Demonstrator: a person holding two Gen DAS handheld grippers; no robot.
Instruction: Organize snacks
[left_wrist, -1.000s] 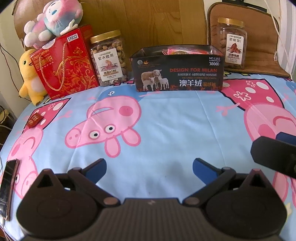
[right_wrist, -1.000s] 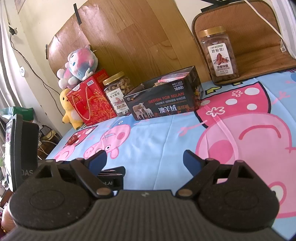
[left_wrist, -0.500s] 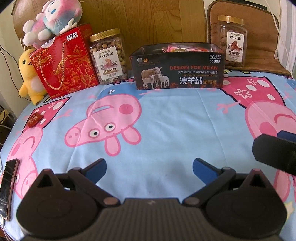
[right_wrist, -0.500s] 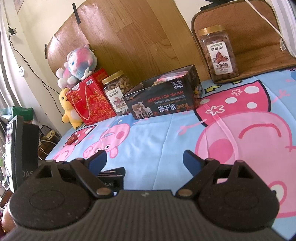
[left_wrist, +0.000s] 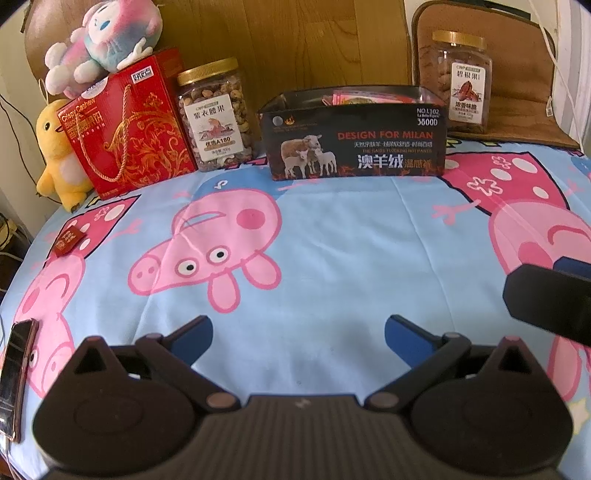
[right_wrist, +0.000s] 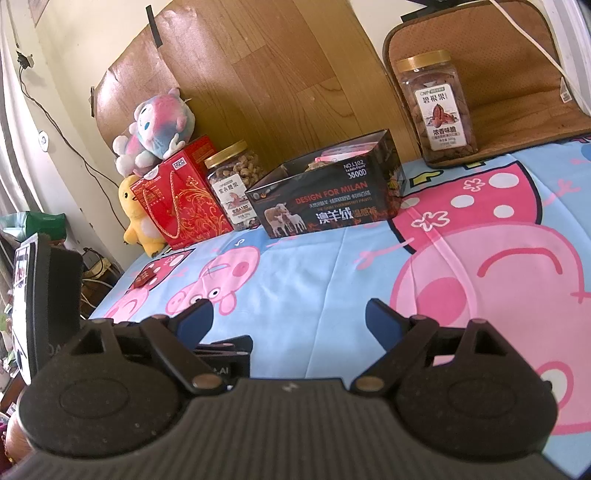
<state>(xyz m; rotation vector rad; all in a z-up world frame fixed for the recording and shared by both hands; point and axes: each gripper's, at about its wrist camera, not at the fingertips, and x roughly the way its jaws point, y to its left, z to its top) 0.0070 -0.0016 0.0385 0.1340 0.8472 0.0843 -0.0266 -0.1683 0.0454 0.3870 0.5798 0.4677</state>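
A black cardboard box (left_wrist: 354, 144) with snack packets inside stands at the back of the table; it also shows in the right wrist view (right_wrist: 325, 195). A small red snack packet (left_wrist: 68, 240) lies alone at the left, also in the right wrist view (right_wrist: 146, 277). A cashew jar (left_wrist: 216, 114), a red gift box (left_wrist: 125, 125) and a pecan jar (left_wrist: 463, 85) stand along the back. My left gripper (left_wrist: 298, 338) is open and empty over the cloth. My right gripper (right_wrist: 288, 319) is open and empty, to the right of the left one.
A Peppa Pig cloth (left_wrist: 332, 229) covers the table. Two plush toys (left_wrist: 99, 40) sit at the back left. A phone (left_wrist: 14, 373) lies at the left edge. A brown cushion (right_wrist: 517, 81) leans at the back right.
Both grippers have dropped and drawn back slightly, so the objects at the back sit a little higher in view. Jaws stay open.
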